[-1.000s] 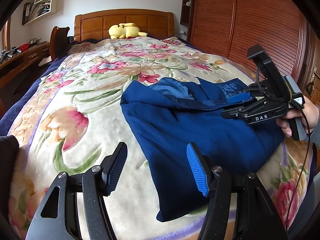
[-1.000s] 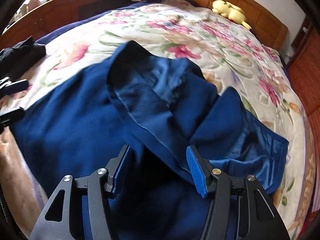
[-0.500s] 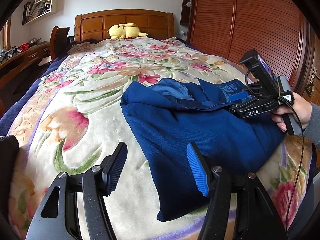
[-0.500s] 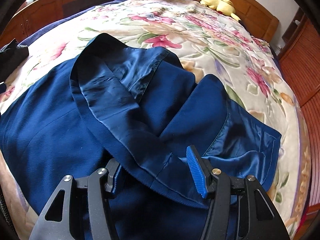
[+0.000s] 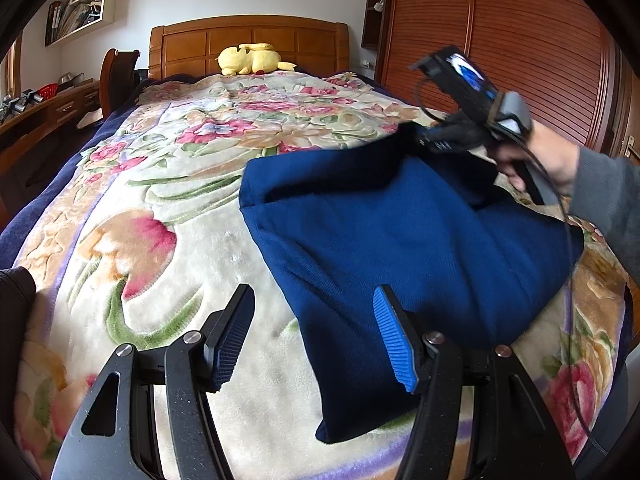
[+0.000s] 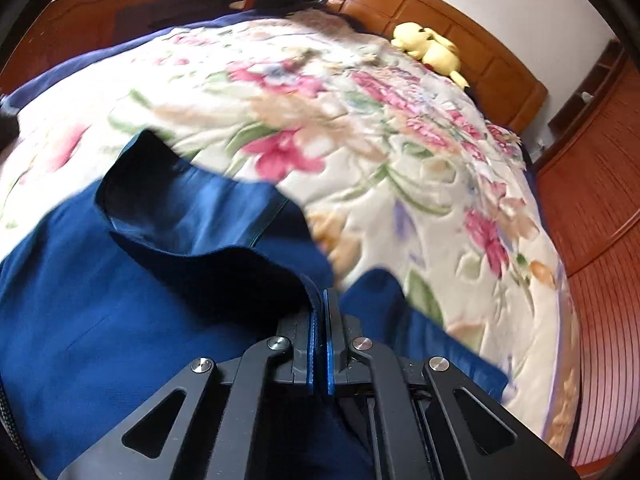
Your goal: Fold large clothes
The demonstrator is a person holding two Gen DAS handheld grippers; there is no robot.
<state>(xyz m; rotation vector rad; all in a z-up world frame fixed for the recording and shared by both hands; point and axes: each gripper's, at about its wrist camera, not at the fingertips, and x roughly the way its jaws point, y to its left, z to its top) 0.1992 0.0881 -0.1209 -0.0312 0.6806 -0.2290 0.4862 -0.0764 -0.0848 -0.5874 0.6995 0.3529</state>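
- Underneath everything, a floral blanket (image 5: 168, 216) covers the bed, with a wooden headboard (image 5: 248, 46), a yellow plush toy (image 5: 250, 59) against it, and slatted wooden wardrobe doors (image 5: 532, 48) along one side.
- Across the near part of the blanket lies the blue garment (image 5: 400, 248), partly folded, its satin lining (image 6: 208, 216) showing.
- At the garment's far edge, the right gripper (image 6: 320, 308) is clenched, jaws pinching a fold of the cloth.
- Meanwhile the left gripper (image 5: 312, 332) hangs above the garment's near corner, jaws spread and holding nothing.

A bed (image 5: 248, 40) with a flowered blanket (image 5: 192, 208) carries a blue garment (image 5: 400, 240) at centre right and a yellow plush toy (image 5: 250, 58) at the top.
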